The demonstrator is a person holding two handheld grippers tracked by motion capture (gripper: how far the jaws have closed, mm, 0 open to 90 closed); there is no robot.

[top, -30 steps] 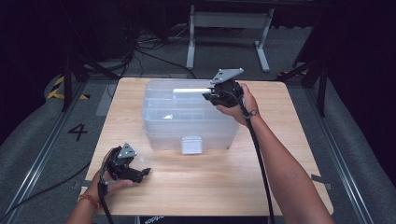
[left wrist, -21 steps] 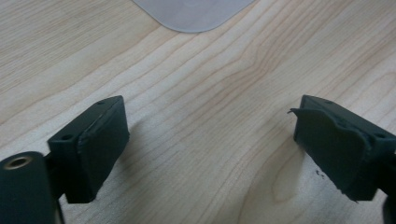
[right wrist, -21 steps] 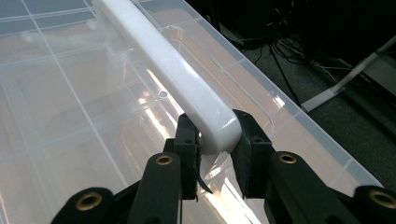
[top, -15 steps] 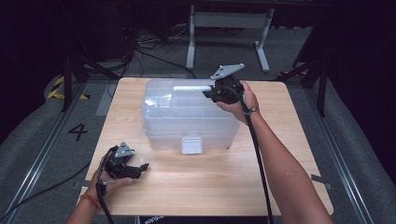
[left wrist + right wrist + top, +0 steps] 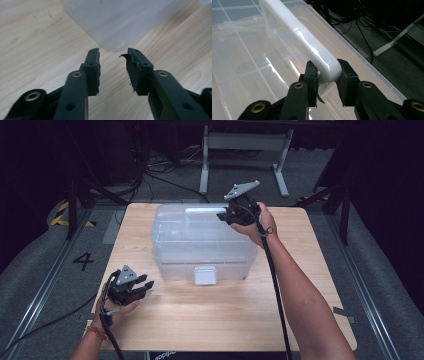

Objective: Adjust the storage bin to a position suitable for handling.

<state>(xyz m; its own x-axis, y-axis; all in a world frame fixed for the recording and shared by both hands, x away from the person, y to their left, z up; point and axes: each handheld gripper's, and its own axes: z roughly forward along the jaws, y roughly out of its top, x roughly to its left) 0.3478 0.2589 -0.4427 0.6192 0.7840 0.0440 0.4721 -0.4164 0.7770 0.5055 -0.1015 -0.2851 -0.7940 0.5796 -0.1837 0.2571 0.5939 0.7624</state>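
A clear plastic storage box (image 5: 200,245) with a lid stands in the middle of the wooden table (image 5: 300,285). Its white handle (image 5: 202,212) runs along the lid's top. My right gripper (image 5: 225,215) is shut on the handle's right end; in the right gripper view the handle (image 5: 297,32) sits pinched between the pads of this gripper (image 5: 327,72). My left gripper (image 5: 145,285) hovers over the table's front left, pointing at the box's near corner (image 5: 120,22). Its jaws (image 5: 112,56) have just been closing, a gap remains and nothing is between them.
A white latch (image 5: 205,275) sits on the box's front wall. Bare table lies in front of the box and to its right. Beyond the table are a dark floor with cables (image 5: 165,175) and a grey metal stand (image 5: 245,145).
The left gripper's jaws have narrowed, and the left hand has lifted slightly off the table. The right gripper keeps its hold on the handle.
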